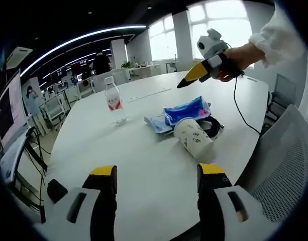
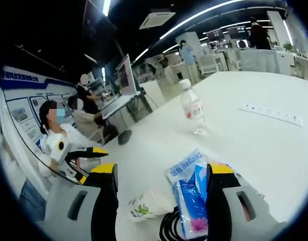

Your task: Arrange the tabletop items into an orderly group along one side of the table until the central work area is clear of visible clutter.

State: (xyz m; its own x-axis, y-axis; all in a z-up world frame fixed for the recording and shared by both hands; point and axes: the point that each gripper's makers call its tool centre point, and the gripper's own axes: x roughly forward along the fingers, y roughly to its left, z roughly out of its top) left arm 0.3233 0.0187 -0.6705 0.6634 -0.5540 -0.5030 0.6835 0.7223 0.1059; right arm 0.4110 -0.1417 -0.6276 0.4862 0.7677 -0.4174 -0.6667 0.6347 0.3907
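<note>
Now both grippers hover, fingers spread and empty; the right gripper is above the blue packet, paper cup and probably a cable, mid-counter. Descend squarely, pinch the packet, avoid tipping the cup.

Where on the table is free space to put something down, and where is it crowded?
Bare white table lies between the left gripper and the paper cup. It is crowded where cup, blue tissue pack and black cable touch. The water bottle stands apart.
</note>
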